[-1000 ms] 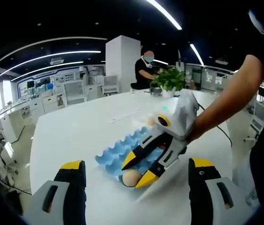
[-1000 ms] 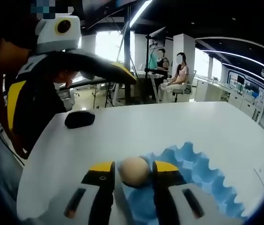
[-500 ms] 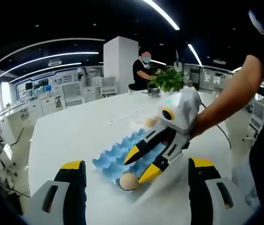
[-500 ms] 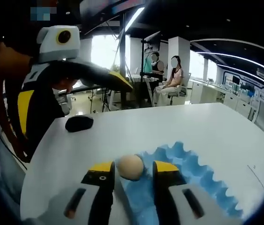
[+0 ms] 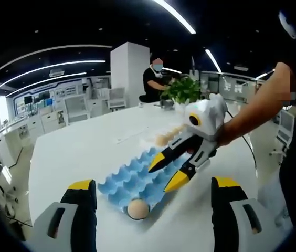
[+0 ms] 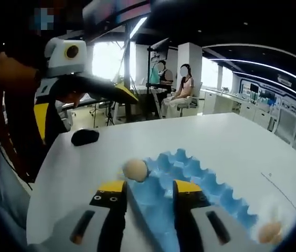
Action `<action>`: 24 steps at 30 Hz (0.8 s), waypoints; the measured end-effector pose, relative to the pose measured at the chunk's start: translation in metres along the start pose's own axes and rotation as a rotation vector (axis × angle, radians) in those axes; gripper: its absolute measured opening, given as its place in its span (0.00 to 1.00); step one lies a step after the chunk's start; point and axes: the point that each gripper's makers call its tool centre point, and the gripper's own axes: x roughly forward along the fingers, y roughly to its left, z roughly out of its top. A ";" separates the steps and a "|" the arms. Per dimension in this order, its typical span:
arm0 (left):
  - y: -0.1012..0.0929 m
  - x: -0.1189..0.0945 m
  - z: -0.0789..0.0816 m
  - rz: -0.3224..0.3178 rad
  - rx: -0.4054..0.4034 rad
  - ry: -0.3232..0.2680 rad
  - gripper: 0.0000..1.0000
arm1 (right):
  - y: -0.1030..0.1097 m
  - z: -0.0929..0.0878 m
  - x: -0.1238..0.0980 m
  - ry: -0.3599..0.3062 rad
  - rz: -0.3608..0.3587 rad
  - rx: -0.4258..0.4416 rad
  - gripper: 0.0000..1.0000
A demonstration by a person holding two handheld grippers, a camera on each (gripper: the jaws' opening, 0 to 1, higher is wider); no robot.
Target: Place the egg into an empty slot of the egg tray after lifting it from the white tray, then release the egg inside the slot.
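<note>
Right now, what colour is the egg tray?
The egg tray is light blue, clearest in the left gripper view.

Right claw (image 5: pixel 170 171) hangs with jaws parted, apparently empty; left claw (image 5: pixel 150 195) gapes wide, jaws level.

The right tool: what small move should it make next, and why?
Probably move toward the loose eggs beyond the blue egg tray for another one. The right tool is open and empty above the tray, and one egg already sits in a near corner slot.
</note>
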 end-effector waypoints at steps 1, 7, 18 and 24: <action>0.000 0.000 0.000 0.000 0.001 0.000 0.93 | -0.002 -0.002 -0.003 0.001 -0.005 0.002 0.37; 0.000 -0.001 0.000 -0.002 0.002 -0.004 0.93 | -0.007 -0.007 -0.015 0.002 -0.023 0.014 0.39; 0.007 -0.003 -0.001 0.001 -0.003 -0.007 0.93 | -0.037 -0.015 -0.059 -0.007 -0.096 0.037 0.41; 0.010 -0.003 -0.003 -0.002 -0.003 -0.004 0.93 | -0.056 -0.021 -0.090 -0.013 -0.148 0.052 0.41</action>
